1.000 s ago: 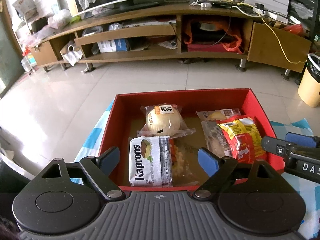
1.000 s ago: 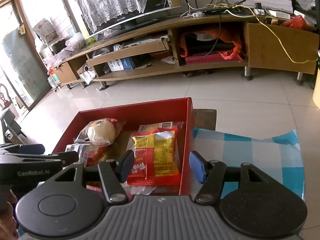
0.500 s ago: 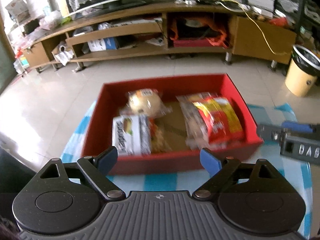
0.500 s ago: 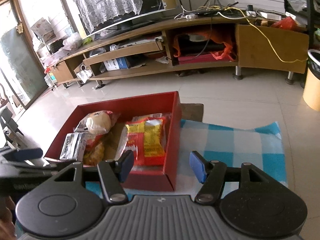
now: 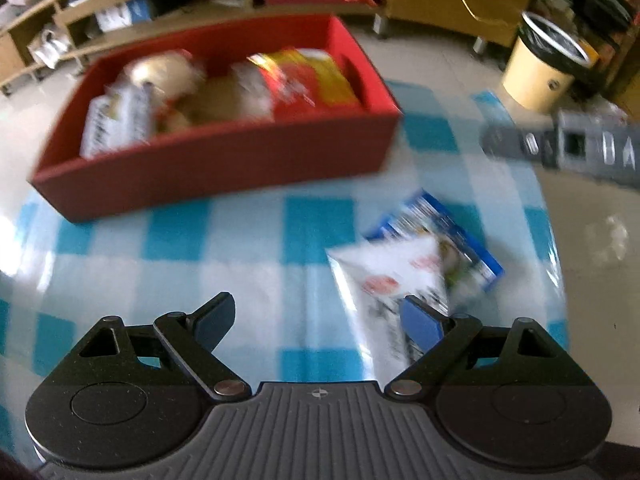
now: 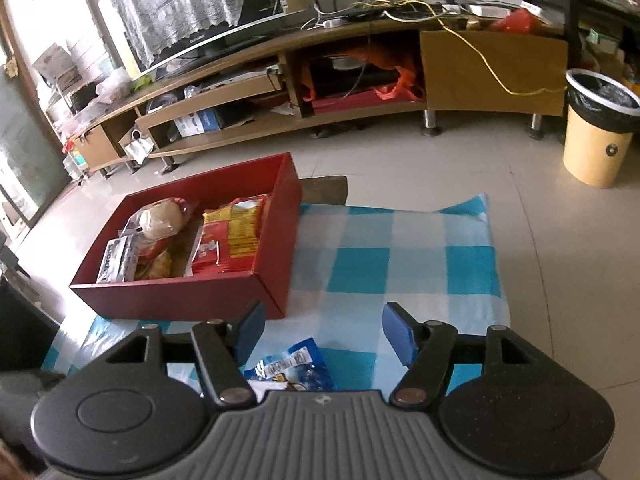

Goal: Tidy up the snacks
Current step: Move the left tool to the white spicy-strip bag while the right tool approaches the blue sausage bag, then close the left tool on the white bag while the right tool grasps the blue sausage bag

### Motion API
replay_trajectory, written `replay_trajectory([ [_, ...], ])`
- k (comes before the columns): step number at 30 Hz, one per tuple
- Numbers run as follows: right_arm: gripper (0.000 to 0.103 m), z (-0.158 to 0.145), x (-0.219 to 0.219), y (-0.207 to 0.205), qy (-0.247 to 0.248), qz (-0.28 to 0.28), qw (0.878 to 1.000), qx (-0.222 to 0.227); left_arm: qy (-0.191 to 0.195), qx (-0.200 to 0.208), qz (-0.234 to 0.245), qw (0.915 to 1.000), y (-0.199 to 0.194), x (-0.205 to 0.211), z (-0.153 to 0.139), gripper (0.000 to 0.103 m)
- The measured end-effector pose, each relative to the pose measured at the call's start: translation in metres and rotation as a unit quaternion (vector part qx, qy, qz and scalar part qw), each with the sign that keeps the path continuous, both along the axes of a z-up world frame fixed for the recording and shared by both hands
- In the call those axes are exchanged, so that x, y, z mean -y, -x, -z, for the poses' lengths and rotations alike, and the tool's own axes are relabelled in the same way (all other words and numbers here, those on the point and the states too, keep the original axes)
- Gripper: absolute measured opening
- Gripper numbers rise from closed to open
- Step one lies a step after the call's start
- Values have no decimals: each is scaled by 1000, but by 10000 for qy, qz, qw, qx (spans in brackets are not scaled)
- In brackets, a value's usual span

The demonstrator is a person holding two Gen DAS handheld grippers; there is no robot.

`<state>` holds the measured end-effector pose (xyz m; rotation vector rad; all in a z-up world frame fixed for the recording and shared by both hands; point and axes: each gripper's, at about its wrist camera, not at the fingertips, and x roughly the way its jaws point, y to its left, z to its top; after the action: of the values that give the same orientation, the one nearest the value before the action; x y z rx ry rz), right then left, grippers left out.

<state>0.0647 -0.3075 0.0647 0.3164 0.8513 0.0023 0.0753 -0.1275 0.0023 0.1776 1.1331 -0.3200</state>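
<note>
A red box [image 5: 224,160] [image 6: 192,300] on the blue checked cloth [image 5: 200,248] [image 6: 400,256] holds a bun in wrap [image 6: 160,216], a white Kaprons pack [image 6: 116,258] and a red-yellow snack bag [image 6: 232,236]. A white snack packet [image 5: 392,280] lies over a blue one [image 5: 456,236] on the cloth, right of the box; the blue one also shows in the right wrist view [image 6: 296,368]. My left gripper [image 5: 320,316] is open and empty, its right finger over the white packet. My right gripper [image 6: 322,330] is open and empty above the blue packet.
A long wooden TV stand [image 6: 360,80] with a TV [image 6: 192,8] runs along the back wall. A yellow bin [image 6: 600,128] stands at the right on the tiled floor. The right gripper's body [image 5: 580,148] shows at the right of the left wrist view.
Both grippers have pulled back from the red box toward the near side of the cloth. The two loose packets have come into view. Both stay open.
</note>
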Motion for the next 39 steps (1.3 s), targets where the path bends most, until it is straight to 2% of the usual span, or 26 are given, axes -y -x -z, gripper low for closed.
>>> replay_trajectory([
  [7,65,-2,3,2,-143,-132,9998,2,161,-537,-232,9982,4,20,32,98],
  [9,65,3,1,-1,-129,-215,9996,-101,-24,-354,-170,9992,8,23,32,97],
  [12,65,11,-2,-5,-55,-269,9993,-264,-71,-283,-215,9993,10,22,31,89],
  [14,65,16,-5,-7,-4,-307,9990,-335,-184,-148,-134,9996,13,21,29,72],
  [17,65,23,-9,-11,41,-392,9981,-472,-226,-167,74,9996,17,11,26,61],
  [21,65,35,-17,-16,126,-620,9955,-710,-468,-136,155,9987,15,-11,19,58],
  [27,66,56,-43,-25,341,-1064,9885,-1018,-398,-209,-119,9989,7,-43,17,58],
  [29,67,63,-51,-29,490,-1209,9853,-1104,-403,-267,-116,9988,4,-45,23,62],
  [31,79,69,-58,-31,629,-1358,9824,-1118,-433,-218,-52,9988,4,-44,26,63],
  [35,81,73,-70,-29,1083,-1588,9756,-1062,-574,-105,32,9983,7,-41,26,75],
  [39,83,71,-63,-21,1024,-1626,9750,-1119,-463,-235,16,9987,4,-48,27,81],
])
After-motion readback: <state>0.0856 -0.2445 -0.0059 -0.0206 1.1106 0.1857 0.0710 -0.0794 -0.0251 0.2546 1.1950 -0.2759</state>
